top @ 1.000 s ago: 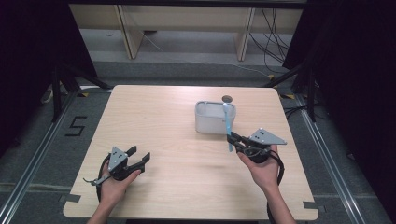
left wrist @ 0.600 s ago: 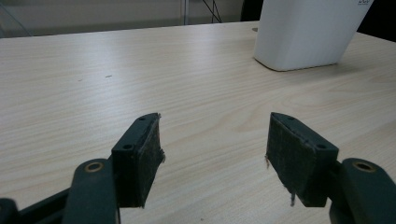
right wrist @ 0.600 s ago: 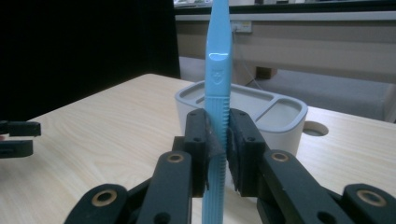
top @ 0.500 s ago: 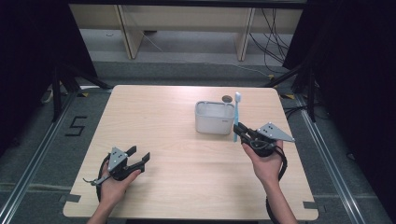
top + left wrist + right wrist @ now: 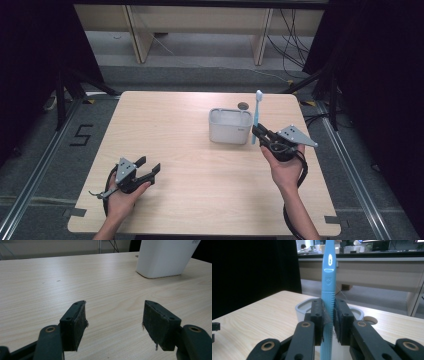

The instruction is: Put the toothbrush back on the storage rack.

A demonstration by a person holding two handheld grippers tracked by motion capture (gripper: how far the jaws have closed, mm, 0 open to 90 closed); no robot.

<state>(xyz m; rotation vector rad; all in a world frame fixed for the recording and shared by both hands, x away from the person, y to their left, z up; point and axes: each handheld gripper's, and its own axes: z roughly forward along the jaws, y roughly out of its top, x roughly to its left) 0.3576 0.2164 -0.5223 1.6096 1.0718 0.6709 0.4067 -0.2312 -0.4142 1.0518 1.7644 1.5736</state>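
A light blue toothbrush point(image 5: 256, 116) point(image 5: 328, 282) stands upright, clamped by its handle between the pads of my right gripper point(image 5: 258, 132) point(image 5: 328, 322), which is shut on it. It is held just right of a white cup-like container point(image 5: 230, 126) point(image 5: 305, 307) at the table's far middle. My left gripper point(image 5: 148, 167) point(image 5: 114, 323) rests low at the table's near left, open with nothing between its jaws. The container point(image 5: 165, 257) shows far off in the left gripper view.
The wooden table point(image 5: 175, 135) has a round cable hole point(image 5: 243, 106) behind the container. Bare tabletop lies between the two grippers. Dark curtains flank both sides, and shelving and cables stand beyond the far edge.
My right gripper has carried the toothbrush a little to the right and away from me, from in front of the container to its right side. The left gripper has stayed put.
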